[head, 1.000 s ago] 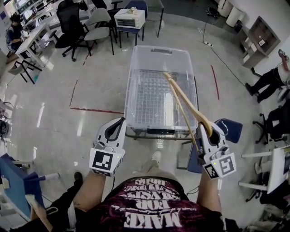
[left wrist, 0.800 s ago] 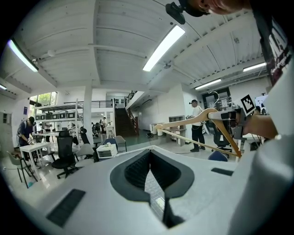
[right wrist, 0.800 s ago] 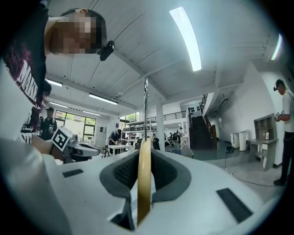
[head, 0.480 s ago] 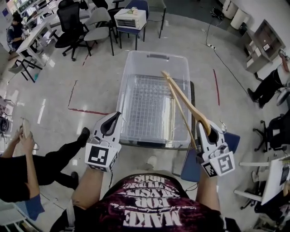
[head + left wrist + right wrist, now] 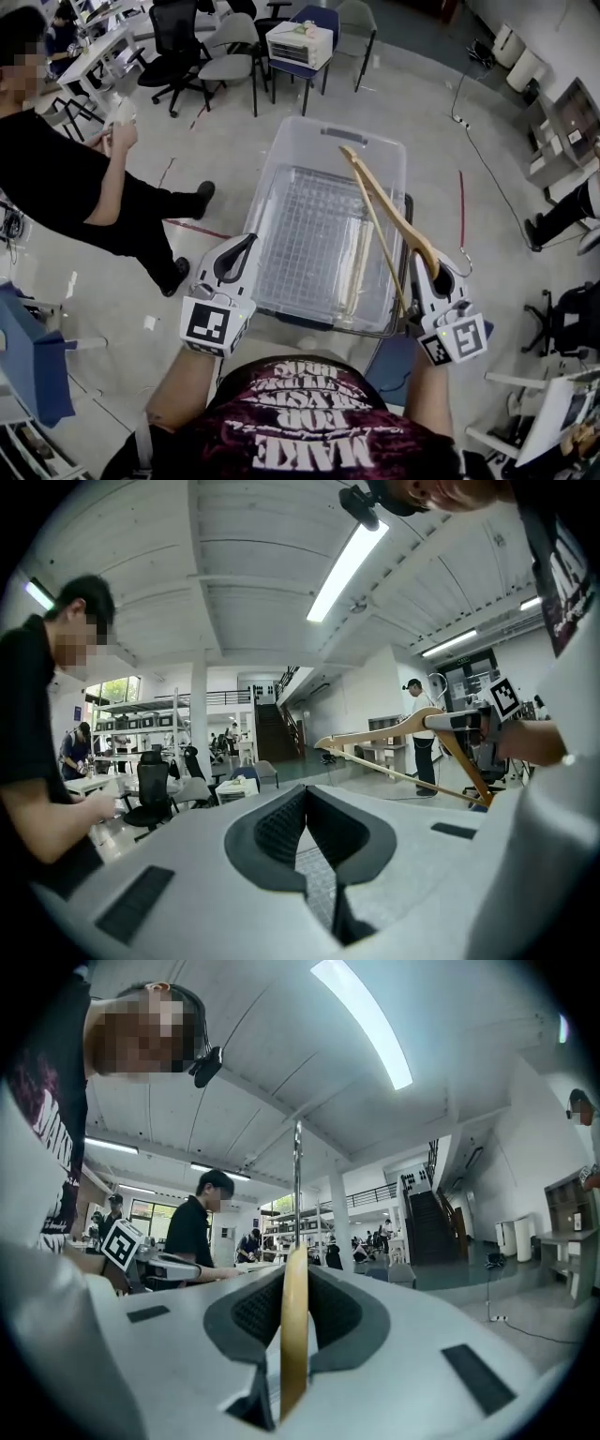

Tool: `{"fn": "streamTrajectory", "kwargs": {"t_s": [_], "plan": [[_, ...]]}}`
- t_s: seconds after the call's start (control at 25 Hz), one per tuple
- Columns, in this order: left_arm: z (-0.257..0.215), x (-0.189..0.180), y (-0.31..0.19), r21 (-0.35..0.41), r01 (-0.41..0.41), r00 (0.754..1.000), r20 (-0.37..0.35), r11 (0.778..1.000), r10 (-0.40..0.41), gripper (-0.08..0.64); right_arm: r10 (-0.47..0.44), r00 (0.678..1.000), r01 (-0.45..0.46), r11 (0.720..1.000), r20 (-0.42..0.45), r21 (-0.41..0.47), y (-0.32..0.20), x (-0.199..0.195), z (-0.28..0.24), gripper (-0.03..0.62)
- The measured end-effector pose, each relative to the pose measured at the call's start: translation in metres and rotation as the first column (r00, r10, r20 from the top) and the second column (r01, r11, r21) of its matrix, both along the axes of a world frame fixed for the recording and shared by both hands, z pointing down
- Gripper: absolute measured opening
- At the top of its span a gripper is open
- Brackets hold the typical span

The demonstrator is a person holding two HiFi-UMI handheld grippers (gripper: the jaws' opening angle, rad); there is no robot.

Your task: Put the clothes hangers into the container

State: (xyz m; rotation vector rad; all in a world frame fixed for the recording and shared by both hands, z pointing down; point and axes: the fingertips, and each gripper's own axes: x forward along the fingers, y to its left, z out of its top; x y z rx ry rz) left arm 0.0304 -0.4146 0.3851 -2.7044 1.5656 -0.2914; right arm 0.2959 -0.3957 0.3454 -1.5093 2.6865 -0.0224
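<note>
A clear plastic container [image 5: 281,187] stands in front of me on a wire-mesh stand. My right gripper [image 5: 433,274] is shut on a wooden clothes hanger [image 5: 384,211] near its metal hook. The hanger reaches forward over the container's right half. In the right gripper view the wood [image 5: 294,1335] stands edge-on between the pads, with the hook's stem [image 5: 297,1185] rising above it. My left gripper [image 5: 244,248] is shut and holds nothing, at the container's near left corner. From the left gripper view the hanger [image 5: 394,731] shows at the right. A pale strip [image 5: 358,262] lies inside the container; I cannot tell what it is.
A person in black [image 5: 84,187] stands close on the left. Office chairs [image 5: 225,56] and a white box [image 5: 300,42] on a chair stand behind the container. A blue chair [image 5: 389,366] sits under my right arm. Red tape lines [image 5: 461,202] mark the floor.
The person in black has walked from the lower left to stand upright at the left. Both grippers and the hanger have hardly moved against the container.
</note>
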Motion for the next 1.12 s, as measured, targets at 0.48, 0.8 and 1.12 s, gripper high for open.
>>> {"fn": "streamTrajectory", "kwargs": {"t_s": [0.48,0.8,1.12], "plan": [[0.020,-0.023,-0.060,-0.056,-0.058,0.998,0.018,0.997,0.059,0.006,0.002,0.997,0.009,0.988,0.073,-0.156,-0.080,-0.053,0.071,0.061],[0.038,-0.010,-0.097,-0.098,-0.163,0.986,0.023,0.982,0.166,0.006,0.079,0.993,-0.046,0.945,0.089,-0.325,-0.118,-0.059,0.152,0.061],[0.057,-0.011,-0.116,-0.126,-0.202,0.978,0.024,0.971,0.206,0.006,0.118,0.988,-0.047,0.848,0.102,-0.528,-0.138,-0.071,0.266,0.061]]}}
